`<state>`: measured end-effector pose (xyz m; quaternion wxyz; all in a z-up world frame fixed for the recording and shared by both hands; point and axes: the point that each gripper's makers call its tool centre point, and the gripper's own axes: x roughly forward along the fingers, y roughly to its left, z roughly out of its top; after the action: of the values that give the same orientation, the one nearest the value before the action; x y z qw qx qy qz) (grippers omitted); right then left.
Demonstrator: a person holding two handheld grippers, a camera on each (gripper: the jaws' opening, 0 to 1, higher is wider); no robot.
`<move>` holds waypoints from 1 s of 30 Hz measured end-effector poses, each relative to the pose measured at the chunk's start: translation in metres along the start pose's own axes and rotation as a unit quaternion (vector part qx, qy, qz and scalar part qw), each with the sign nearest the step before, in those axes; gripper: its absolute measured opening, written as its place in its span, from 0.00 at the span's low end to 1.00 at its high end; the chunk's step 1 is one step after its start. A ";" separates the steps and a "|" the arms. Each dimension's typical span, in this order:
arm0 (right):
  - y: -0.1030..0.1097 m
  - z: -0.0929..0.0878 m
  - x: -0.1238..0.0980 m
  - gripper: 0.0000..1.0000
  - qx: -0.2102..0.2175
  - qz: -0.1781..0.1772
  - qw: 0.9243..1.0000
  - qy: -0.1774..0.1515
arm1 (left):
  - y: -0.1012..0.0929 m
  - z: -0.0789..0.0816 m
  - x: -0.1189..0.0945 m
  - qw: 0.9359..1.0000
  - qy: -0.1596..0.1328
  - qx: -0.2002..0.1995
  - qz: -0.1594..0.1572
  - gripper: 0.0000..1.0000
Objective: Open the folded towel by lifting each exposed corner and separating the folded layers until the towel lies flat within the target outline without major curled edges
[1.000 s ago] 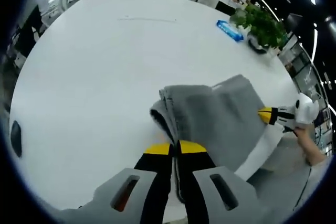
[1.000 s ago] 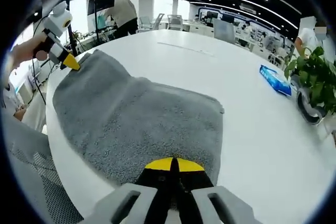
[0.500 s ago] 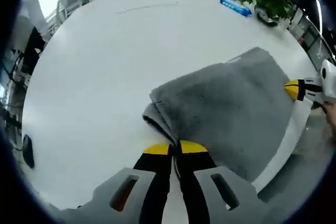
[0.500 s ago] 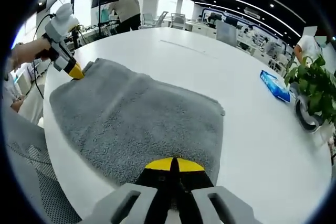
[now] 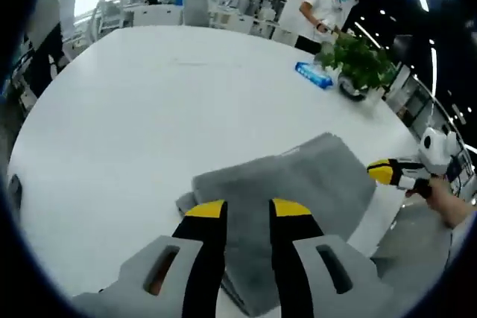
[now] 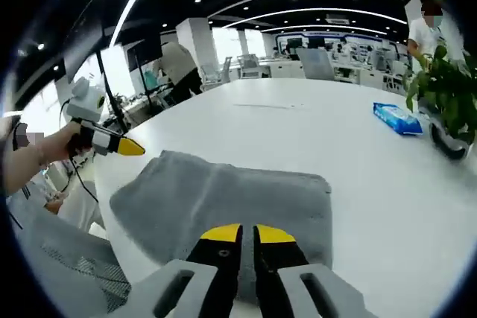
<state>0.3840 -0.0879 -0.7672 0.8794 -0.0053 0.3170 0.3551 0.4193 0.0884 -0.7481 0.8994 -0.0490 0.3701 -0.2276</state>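
Centrally placed near the rounded edge of the white surface (image 5: 127,102): grey towel (image 5: 298,184), lying mostly spread but with a folded, doubled layer along the side nearest the left hand-held gripper (image 5: 247,210). Same towel (image 6: 223,199) in the right gripper view, a soft rectangle with rounded corners, flat against the surface (image 6: 298,132), one edge close to the surface's rim. Left hand-held gripper: yellow-tipped jaws clearly parted, a wide gap between them, poised over the towel's folded edge, nothing caught between them. Right hand-held gripper (image 6: 247,233): jaws narrow, only a thin slit between the yellow tips, positioned over the towel's near edge; cannot tell whether any cloth is pinched. Seen from the left gripper view, right hand-held gripper (image 5: 378,172) at the towel's far corner, just beside it, held by a hand (image 5: 446,202). Seen from the right gripper view, left hand-held gripper (image 6: 131,147) just off the towel's far left corner, apart from the cloth, gripped by a hand (image 6: 45,156). Farther out on the surface: blue packet (image 5: 313,74), also (image 6: 401,118), and beside it a potted green plant (image 5: 356,61), also (image 6: 447,102). Beyond that, a person in white (image 5: 322,7) standing by the plant, plus office desks and ceiling lights in the background.
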 end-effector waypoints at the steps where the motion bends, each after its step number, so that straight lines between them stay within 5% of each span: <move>1: 0.016 -0.004 0.006 0.00 -0.003 0.027 1.000 0.010 | -0.012 -0.005 0.010 1.000 0.012 0.022 -0.005 0.13; 2: 0.033 -0.011 0.014 0.00 -0.016 0.051 0.998 0.031 | -0.014 -0.007 0.016 0.999 0.015 0.033 -0.004 0.10; 5: 0.052 -0.020 0.032 0.00 -0.103 0.051 0.992 0.058 | -0.032 -0.015 0.048 0.995 0.031 0.094 0.007 0.02; 7: 0.055 -0.028 0.042 0.00 -0.124 0.039 0.988 0.082 | -0.039 -0.023 0.061 0.991 0.049 0.121 0.015 0.01; 10: 0.054 -0.047 0.050 0.00 -0.184 0.031 0.975 0.119 | -0.027 -0.045 0.075 0.972 0.082 0.208 0.074 0.00; 11: 0.055 -0.041 0.047 0.00 -0.222 0.033 0.969 0.106 | -0.033 -0.028 0.075 0.971 0.024 0.228 0.070 0.00; 13: 0.057 -0.041 0.046 0.00 -0.264 0.042 0.957 0.108 | -0.032 -0.036 0.069 0.965 0.050 0.246 0.078 0.00; 16: 0.055 -0.041 0.048 0.00 -0.248 0.050 0.962 0.099 | -0.033 -0.037 0.069 0.962 0.050 0.251 0.092 0.00; 20: 0.055 -0.041 0.048 0.00 -0.230 0.057 0.967 0.096 | -0.028 -0.037 0.070 0.974 0.038 0.195 0.113 0.00; 21: 0.055 -0.041 0.048 0.00 -0.228 0.059 0.967 0.097 | -0.028 -0.037 0.071 0.966 0.041 0.232 0.108 0.00; 23: 0.054 -0.041 0.048 0.00 -0.214 0.060 0.970 0.100 | -0.026 -0.042 0.065 0.963 0.076 0.235 0.109 0.00; 27: 0.052 -0.041 0.048 0.00 -0.225 0.060 0.967 0.107 | -0.016 -0.042 0.063 0.971 0.091 0.198 0.099 0.00; 30: 0.051 -0.039 0.051 0.00 -0.230 0.054 0.965 0.113 | -0.019 -0.047 0.061 0.965 0.104 0.226 0.088 0.00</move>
<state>0.3585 -0.0274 -0.8156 0.7927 -0.2305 0.3238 0.4622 0.4178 0.0481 -0.8158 0.8601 0.2123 0.4033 -0.2291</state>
